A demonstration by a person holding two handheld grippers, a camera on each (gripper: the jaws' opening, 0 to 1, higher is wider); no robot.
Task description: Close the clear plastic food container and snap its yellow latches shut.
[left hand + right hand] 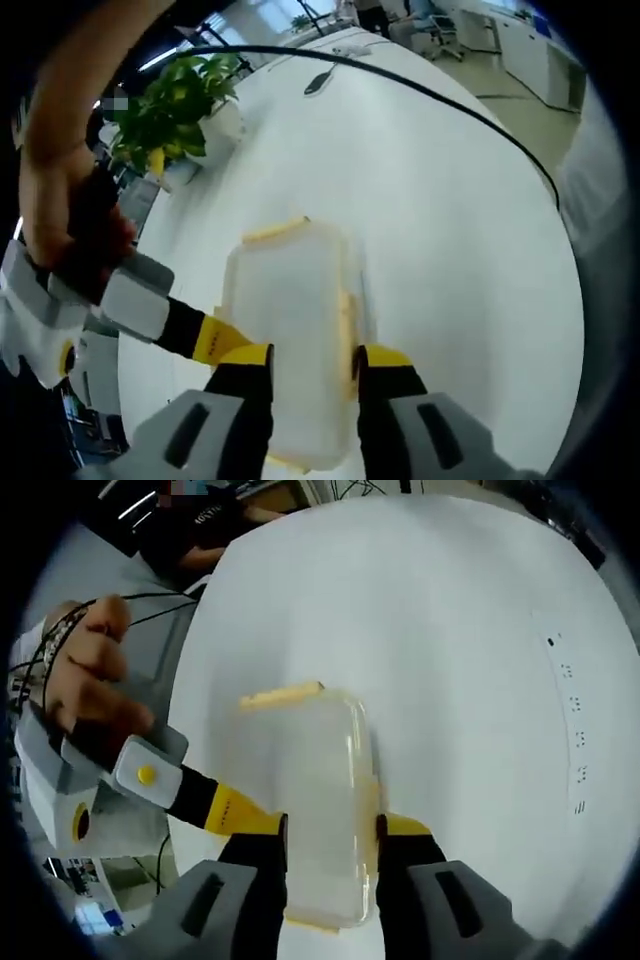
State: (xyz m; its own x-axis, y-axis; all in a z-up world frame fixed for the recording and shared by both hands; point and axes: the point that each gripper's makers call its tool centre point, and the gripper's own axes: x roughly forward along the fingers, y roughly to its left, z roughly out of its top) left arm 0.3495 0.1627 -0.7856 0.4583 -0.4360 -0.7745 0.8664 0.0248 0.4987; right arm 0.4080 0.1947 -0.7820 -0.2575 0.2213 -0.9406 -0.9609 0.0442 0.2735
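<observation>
The clear plastic food container [290, 340] lies on the white round surface [450, 230] with its lid seemingly down, a yellow latch [275, 231] at its far short end sticking outward and apparently not yet snapped; another yellow latch [346, 330] runs along the long side. In the left gripper view the left gripper [312, 385] straddles the container's near half, jaws apart with black, yellow-tipped fingers on either long side, close to or touching the walls; whether they press cannot be told. In the right gripper view the right gripper [330, 865] stands likewise, jaws apart around the container [310, 810], with the far latch [282, 694] raised at the top end. Each view also shows another gripper coming in from the left edge, held in a person's hand [95, 670], its yellow-banded finger reaching the container's near left flank. To do this step well, I judge that one gripper should steady the box by its long walls so it does not slide on the smooth surface, while the other presses each latch downward and inward at its free edge until it seats, starting with the raised far latch. Squeezing the walls too hard could bow the lid and keep the latches from catching. A potted plant [175, 110] and a black cable [420, 90] sit well apart, farther along the surface.
</observation>
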